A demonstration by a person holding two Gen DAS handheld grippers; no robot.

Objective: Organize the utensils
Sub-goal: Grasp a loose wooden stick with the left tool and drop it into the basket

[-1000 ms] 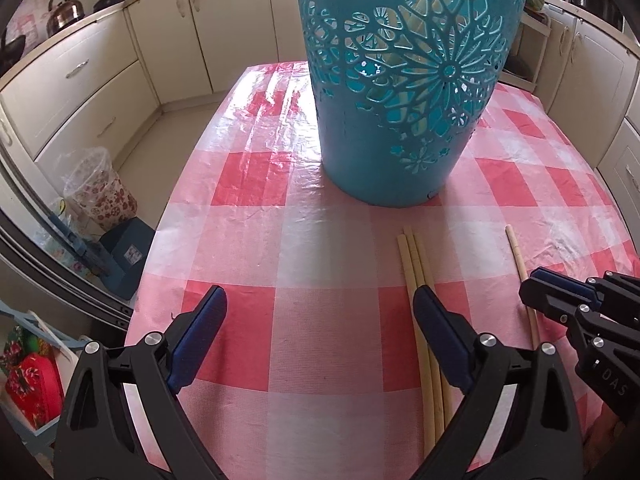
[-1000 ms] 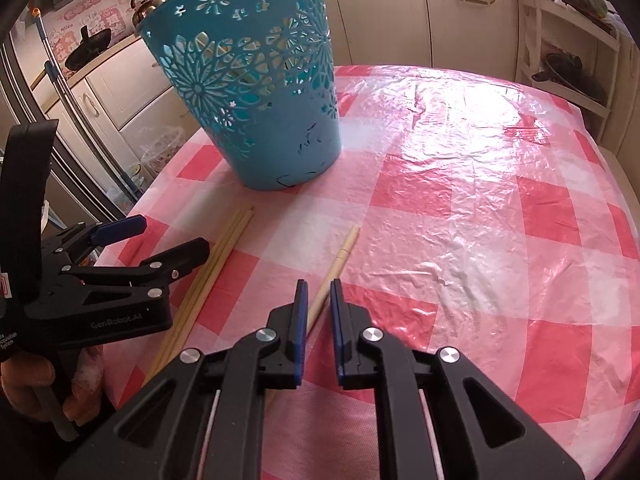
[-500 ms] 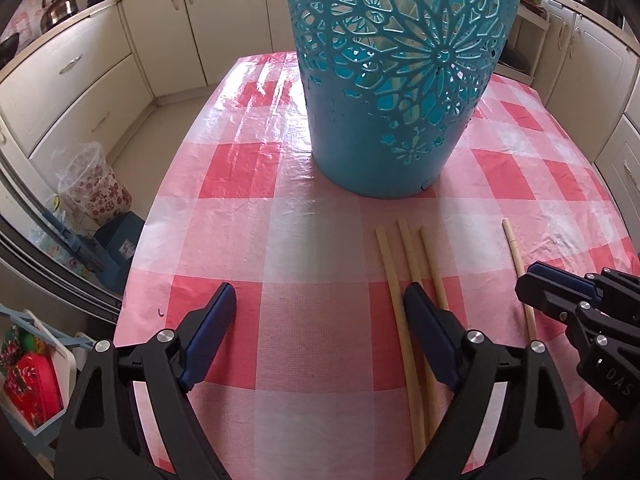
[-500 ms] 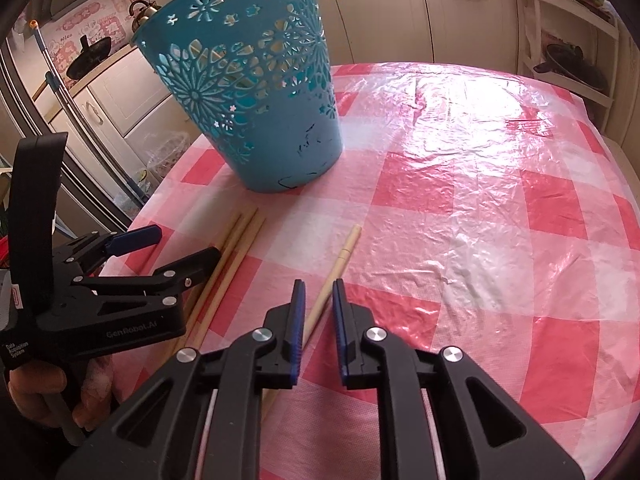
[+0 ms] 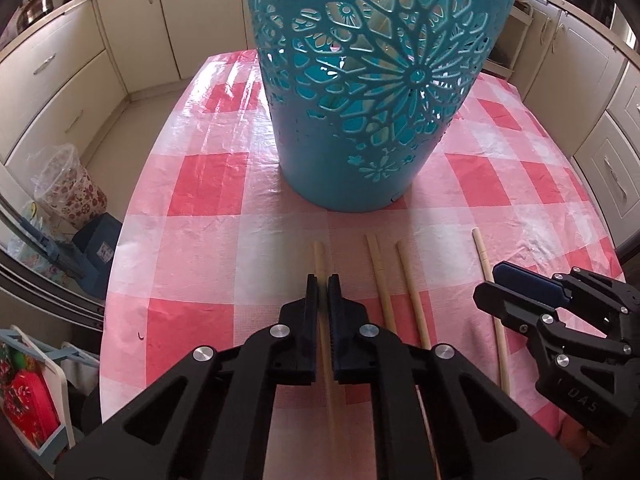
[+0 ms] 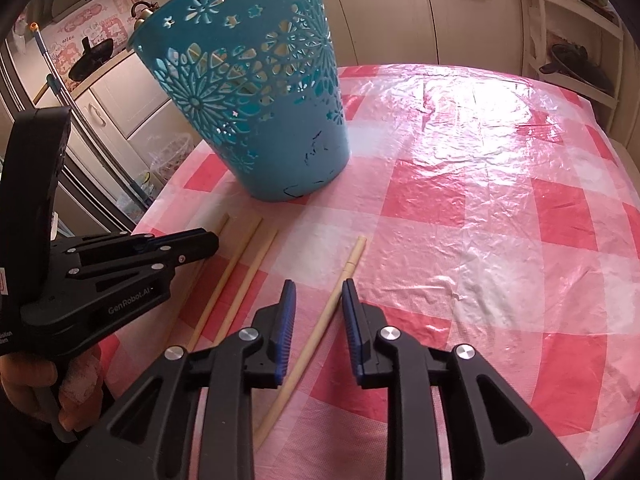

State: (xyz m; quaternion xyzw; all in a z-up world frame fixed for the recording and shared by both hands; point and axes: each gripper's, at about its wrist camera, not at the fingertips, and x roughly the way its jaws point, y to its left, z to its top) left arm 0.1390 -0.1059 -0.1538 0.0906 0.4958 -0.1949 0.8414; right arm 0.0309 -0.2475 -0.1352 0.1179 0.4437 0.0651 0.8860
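both grippers [image 5: 323, 282] [image 6: 319, 286] angled down over chopsticks [image 5: 382, 276]

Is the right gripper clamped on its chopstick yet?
No. In the right wrist view the right gripper has just been opening: its jaws stand apart, the chopstick lying between them on the table untouched.

Home kitchen: cream cabinets [image 5: 48, 80] all round, kettle [image 5: 38, 6] on counter, checked-cloth desk [image 5: 208, 184].

The left gripper [image 6: 208, 246] carries "GenRobot.AI" in pale letters on its black side. Seen from the left wrist, the right gripper [image 5: 494, 286] shows "DAS" on its body (the remaining letters are cut off)
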